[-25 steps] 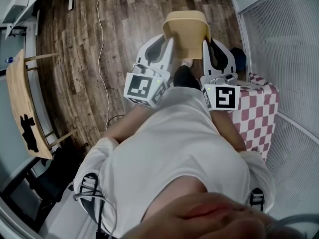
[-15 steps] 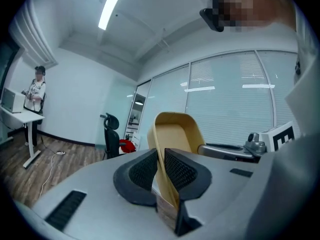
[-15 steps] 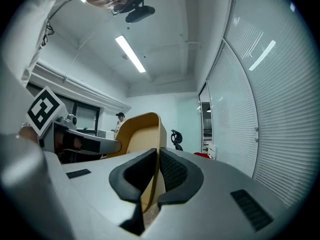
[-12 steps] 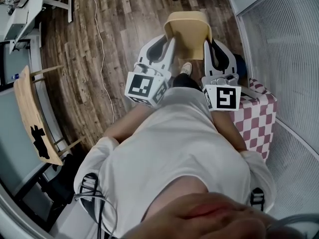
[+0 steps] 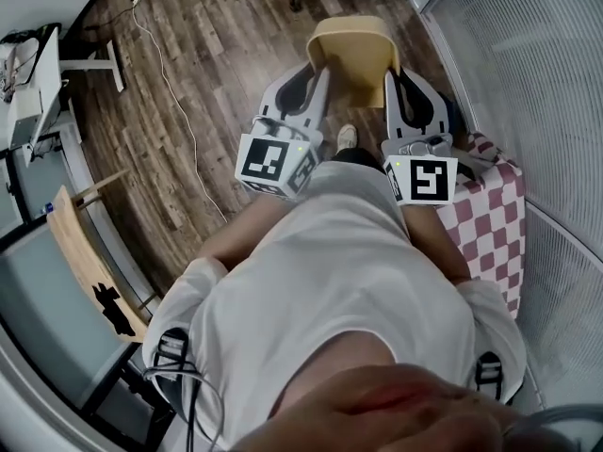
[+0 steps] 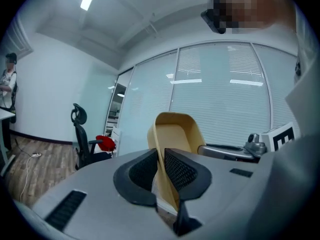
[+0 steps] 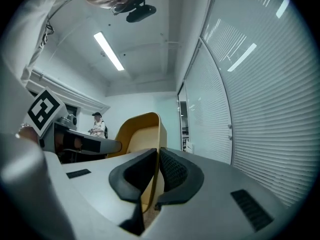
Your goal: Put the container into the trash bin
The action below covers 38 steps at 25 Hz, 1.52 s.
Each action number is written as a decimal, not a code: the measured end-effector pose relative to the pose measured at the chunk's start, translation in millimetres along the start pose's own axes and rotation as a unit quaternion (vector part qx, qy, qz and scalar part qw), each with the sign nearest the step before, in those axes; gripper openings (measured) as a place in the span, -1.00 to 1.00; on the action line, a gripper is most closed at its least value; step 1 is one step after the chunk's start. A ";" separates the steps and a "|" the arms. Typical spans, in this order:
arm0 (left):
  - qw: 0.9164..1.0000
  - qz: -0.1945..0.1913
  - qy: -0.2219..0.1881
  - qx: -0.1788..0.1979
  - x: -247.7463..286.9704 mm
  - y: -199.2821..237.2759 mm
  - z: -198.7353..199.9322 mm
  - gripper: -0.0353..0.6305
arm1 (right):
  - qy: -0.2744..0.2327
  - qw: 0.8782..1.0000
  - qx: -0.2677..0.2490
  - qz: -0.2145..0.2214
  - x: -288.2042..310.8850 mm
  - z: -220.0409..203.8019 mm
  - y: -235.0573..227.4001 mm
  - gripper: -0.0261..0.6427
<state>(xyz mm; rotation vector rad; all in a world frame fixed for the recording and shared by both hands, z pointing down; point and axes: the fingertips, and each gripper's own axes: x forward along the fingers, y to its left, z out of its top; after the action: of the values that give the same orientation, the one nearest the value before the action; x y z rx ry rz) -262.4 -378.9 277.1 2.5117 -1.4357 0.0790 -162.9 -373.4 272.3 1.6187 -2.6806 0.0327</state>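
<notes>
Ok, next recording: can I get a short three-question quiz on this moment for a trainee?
1. True or false: the left gripper and the right gripper are both shut on the tan open-topped container.
2. In the head view, the left gripper pinches the container's: A) left wall B) far end wall C) underside.
3. Fill in: the red-and-white checked cloth lies towards the head view's ___ edge.
Key: 1 true; 2 A; 3 right.
</notes>
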 end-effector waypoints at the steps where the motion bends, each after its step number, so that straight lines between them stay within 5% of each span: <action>1: 1.000 -0.010 0.002 0.001 10.6 -5.4 0.8 -0.69 | 0.000 1.000 0.001 -0.011 -1.2 0.0 -10.4 -0.79; 7: 0.996 -0.089 0.024 0.017 62.5 -55.2 -5.3 -0.70 | 0.003 0.995 0.010 -0.098 -31.3 -5.5 -70.2 -0.79; 14: 0.973 -0.218 0.057 0.044 113.3 -133.3 -15.0 -0.70 | 0.005 0.972 0.020 -0.236 -89.9 -10.7 -133.7 -0.79; 25: 0.908 -0.404 0.094 0.055 184.3 -245.3 -31.5 -0.70 | 0.017 0.904 0.022 -0.427 -163.5 -12.0 -215.2 -0.79; 31: 0.875 -0.469 0.105 0.051 212.0 -273.3 -32.9 -0.70 | 0.037 0.870 0.016 -0.491 -174.8 -13.7 -238.0 -0.79; 38: 0.849 -0.513 0.118 0.046 237.4 -285.4 -35.3 -0.70 | 0.053 0.843 0.013 -0.535 -172.0 -14.0 -254.9 -0.79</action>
<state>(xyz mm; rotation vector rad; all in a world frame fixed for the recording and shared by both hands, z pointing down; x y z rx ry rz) 106.1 -431.7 298.1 2.8537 0.1162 0.2415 142.7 -339.6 286.2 2.7233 -1.3557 0.1342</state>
